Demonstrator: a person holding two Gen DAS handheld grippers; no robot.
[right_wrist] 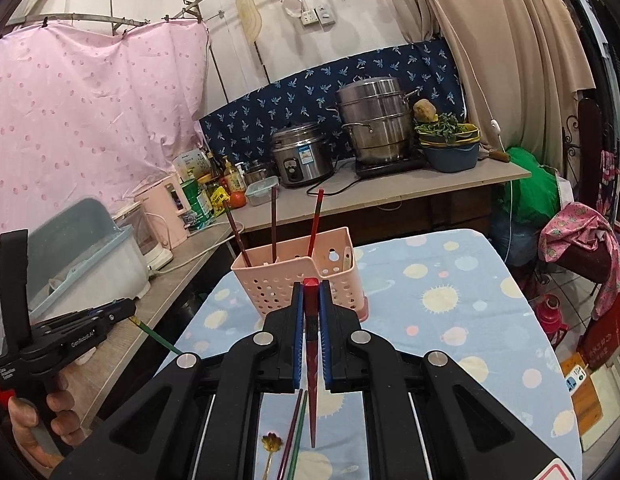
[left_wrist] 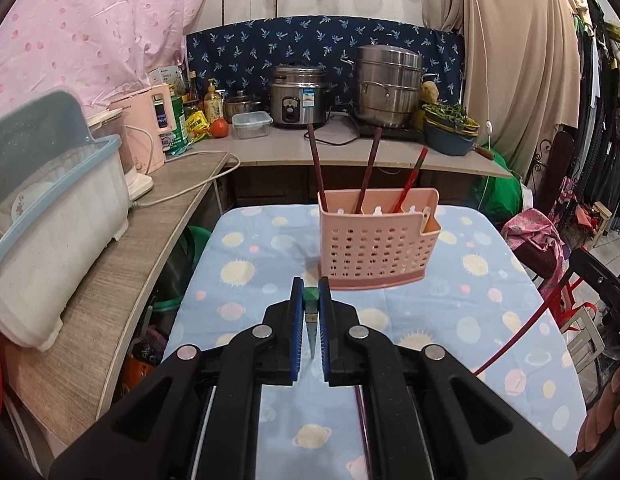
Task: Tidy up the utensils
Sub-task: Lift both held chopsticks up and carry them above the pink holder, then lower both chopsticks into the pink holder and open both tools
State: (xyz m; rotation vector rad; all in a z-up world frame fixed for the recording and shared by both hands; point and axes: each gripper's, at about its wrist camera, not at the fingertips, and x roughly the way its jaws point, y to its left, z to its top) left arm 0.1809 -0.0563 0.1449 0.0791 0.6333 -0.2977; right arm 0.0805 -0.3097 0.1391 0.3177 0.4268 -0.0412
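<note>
Left gripper (left_wrist: 311, 294), seen through its own wrist camera, has its blue-padded fingers (left_wrist: 297, 312) clamped on a green chopstick (left_wrist: 311, 300), whose blunt end pokes out at the fingertips while its thin tip runs back toward the camera. Just ahead and slightly to the right stands the pink utensil holder (left_wrist: 376, 246) on the blue planet-print tablecloth (left_wrist: 246, 264), apart from the gripper. Three chopsticks lean out of the holder: two dark brown ones (left_wrist: 316, 160) and a red one (left_wrist: 412, 178).

From the right wrist camera, the right gripper (right_wrist: 311, 296) is closed on a red chopstick (right_wrist: 311, 344), blunt end up between the fingertips and the point hanging down toward the cloth. The pink utensil holder (right_wrist: 270, 284) sits directly behind the fingertips, close but not clearly touching. On the tablecloth (right_wrist: 450, 320) below the gripper lie a loose pair of chopsticks (right_wrist: 296, 432) and a gold spoon (right_wrist: 271, 446). At the left edge the left gripper (right_wrist: 128, 312) appears, held in a hand (right_wrist: 42, 420), with the green chopstick (right_wrist: 160, 338) slanting out of it toward the table. Its black body carries the words "GenRobot.AI" and a small label reading "Data Acquisition System". The sticker on the rice cooker (right_wrist: 300, 154) on the back counter is too small to read.
</note>
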